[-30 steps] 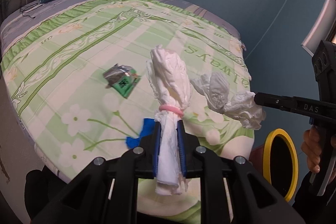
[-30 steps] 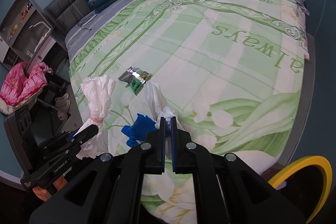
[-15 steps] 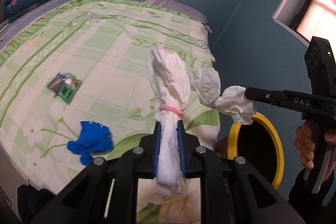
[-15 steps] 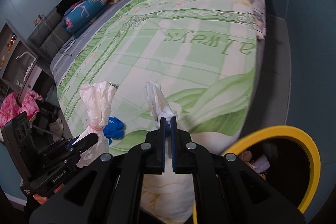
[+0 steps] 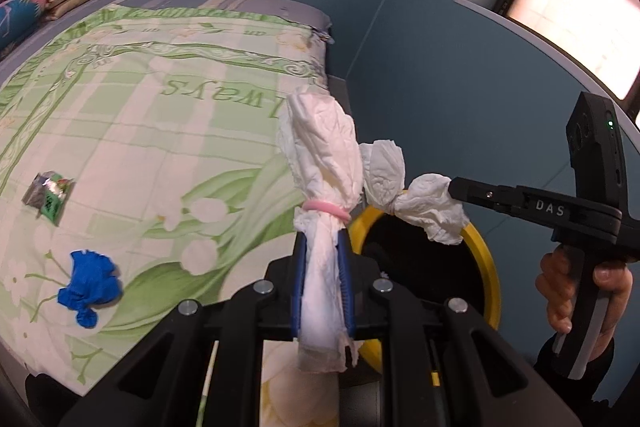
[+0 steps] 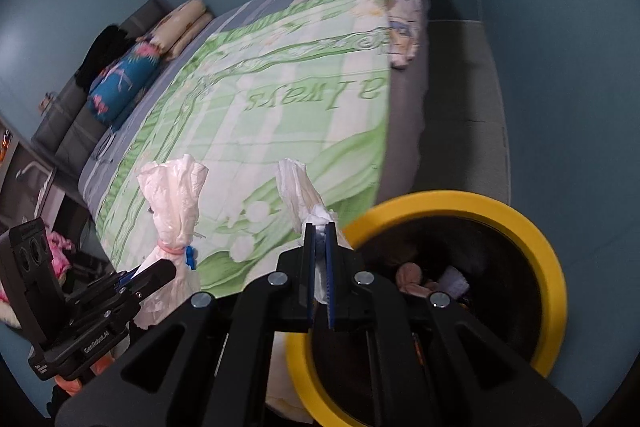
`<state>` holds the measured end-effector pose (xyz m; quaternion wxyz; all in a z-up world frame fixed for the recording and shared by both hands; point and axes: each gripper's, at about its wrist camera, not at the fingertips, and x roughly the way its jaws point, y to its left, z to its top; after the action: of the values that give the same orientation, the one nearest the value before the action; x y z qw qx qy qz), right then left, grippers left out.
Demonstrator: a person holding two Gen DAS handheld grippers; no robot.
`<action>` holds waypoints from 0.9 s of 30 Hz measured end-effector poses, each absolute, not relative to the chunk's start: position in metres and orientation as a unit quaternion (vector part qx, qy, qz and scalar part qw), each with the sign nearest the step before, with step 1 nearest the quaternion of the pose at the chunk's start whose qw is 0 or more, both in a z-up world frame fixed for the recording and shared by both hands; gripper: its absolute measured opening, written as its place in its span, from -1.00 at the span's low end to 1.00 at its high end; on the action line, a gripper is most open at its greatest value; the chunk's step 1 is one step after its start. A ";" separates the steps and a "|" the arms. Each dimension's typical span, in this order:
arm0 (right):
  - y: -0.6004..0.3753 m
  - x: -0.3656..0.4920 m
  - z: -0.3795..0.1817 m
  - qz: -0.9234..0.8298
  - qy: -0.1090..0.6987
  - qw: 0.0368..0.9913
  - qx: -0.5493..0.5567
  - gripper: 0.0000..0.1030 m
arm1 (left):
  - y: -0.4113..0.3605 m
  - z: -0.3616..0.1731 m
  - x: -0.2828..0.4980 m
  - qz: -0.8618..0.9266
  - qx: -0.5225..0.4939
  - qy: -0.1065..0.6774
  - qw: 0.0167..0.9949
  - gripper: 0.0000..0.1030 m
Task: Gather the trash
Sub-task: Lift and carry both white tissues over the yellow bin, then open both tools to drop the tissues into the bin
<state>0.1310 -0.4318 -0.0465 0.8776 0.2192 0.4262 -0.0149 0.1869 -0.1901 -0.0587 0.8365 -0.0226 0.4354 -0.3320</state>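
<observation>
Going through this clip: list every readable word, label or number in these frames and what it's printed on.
"always", upside down: green bedspread.
"DAS": right gripper body.
"GenRobot.AI", I think, small: left gripper body.
Green snack wrapper: print too small to read.
Bedspread border lettering: blurred.

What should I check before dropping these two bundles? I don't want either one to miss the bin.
1. Left gripper shut on the pink-banded tissue bundle: ok.
2. Right gripper shut on the small tissue wad: ok.
3. Small tissue wad over the yellow-rimmed bin opening: ok, it hangs above the rim in the left wrist view.
4. Pink-banded tissue bundle over the opening: not ok, it looks short of the rim, on the bed side.
5. Room left in the bin: cannot tell; some trash shows inside.
6. Trash remaining: not ok, blue wad and green wrapper lie on the bed.
</observation>
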 end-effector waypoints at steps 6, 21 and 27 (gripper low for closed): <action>-0.462 0.105 -0.054 -0.037 0.414 0.875 0.247 -0.93 | -0.223 -0.064 0.174 -0.358 0.004 0.443 0.822 -0.72; -0.498 0.087 -0.081 -0.058 0.412 0.861 0.292 -0.91 | -0.277 -0.092 0.154 -0.391 0.052 0.468 0.790 -0.72; -0.507 0.084 -0.085 -0.068 0.411 0.857 0.304 -0.90 | -0.283 -0.102 0.146 -0.403 0.059 0.473 0.782 -0.43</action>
<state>0.0840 -0.5072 -0.0850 0.8570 0.3036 0.4109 -0.0683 0.1463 -0.2832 -0.1016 0.7816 0.0592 0.4727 -0.4027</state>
